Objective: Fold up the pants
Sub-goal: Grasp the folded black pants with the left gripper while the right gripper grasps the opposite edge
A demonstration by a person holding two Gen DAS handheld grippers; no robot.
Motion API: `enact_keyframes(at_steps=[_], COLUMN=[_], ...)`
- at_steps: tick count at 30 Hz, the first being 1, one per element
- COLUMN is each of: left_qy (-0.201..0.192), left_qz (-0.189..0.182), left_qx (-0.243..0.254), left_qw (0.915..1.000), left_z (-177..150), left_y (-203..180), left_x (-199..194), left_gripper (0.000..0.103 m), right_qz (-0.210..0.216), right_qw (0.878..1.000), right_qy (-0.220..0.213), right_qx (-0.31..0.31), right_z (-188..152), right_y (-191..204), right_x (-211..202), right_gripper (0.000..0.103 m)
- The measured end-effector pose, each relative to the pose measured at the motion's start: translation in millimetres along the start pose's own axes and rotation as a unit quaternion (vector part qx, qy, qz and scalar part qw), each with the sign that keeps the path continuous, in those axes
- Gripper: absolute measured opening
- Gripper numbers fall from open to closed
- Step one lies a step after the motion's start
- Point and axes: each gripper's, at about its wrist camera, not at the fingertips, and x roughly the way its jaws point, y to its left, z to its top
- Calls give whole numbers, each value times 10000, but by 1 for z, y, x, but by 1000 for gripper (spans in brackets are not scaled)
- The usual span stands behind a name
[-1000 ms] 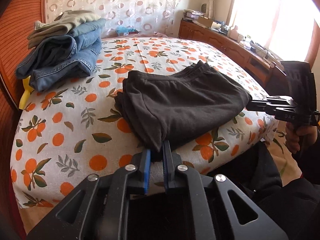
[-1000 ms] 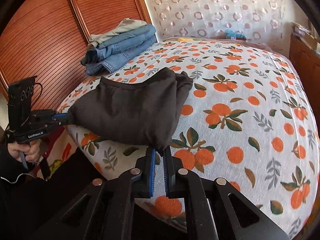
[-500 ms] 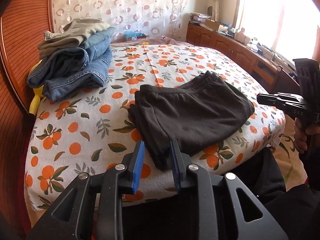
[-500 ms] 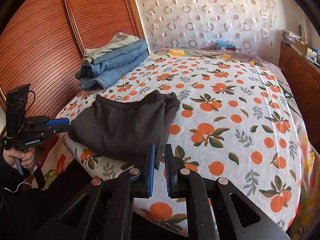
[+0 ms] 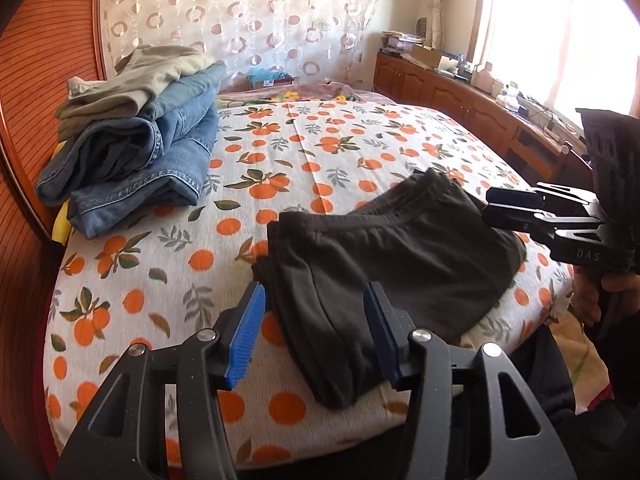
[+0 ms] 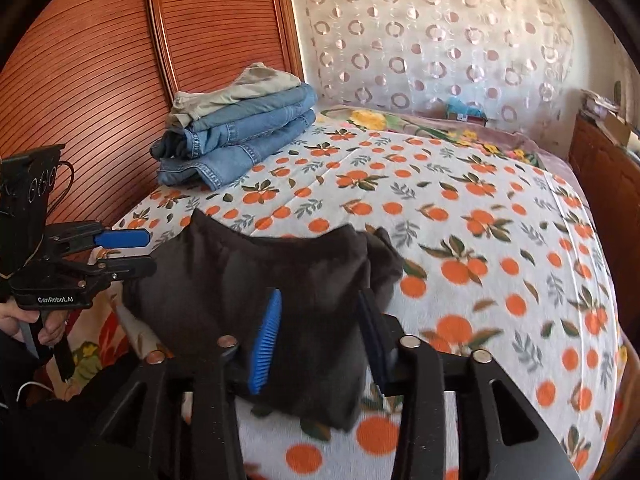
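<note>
Pants [image 5: 400, 264]: dark soft knit, folded rectangle, on orange-print quilted bedspread [image 5: 168, 248].

A home bedroom: a bed [image 5: 168, 240] under an orange-print sheet, folded jeans [image 5: 132, 160] stacked on it, a patterned curtain [image 5: 248, 20], wooden cabinets [image 5: 448, 92] below a bright window [image 5: 560, 28].

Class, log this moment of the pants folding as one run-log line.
black pants: folded, lying on bed | left hand-held gripper: just opened, released | right hand-held gripper: just opened, released
</note>
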Motion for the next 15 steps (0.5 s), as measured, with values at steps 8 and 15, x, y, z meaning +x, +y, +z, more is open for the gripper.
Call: enact_keyframes(at_steps=[8,15], left_qy=[261,324], left_qz=[134,105], left_qx=[-164,-198], left_qw=[9994,9992], left_z=[2,-3], left_y=[15,17], left_x=[27,34], left_gripper=[52,53], right_qz=[-271,-188], right_qw=[9993,9988], right_qy=[239,448], right_qx=[-88,-39], right_z=[10,18], right_y=[-17,-24], right_x=[39,66], right_gripper=[53,58])
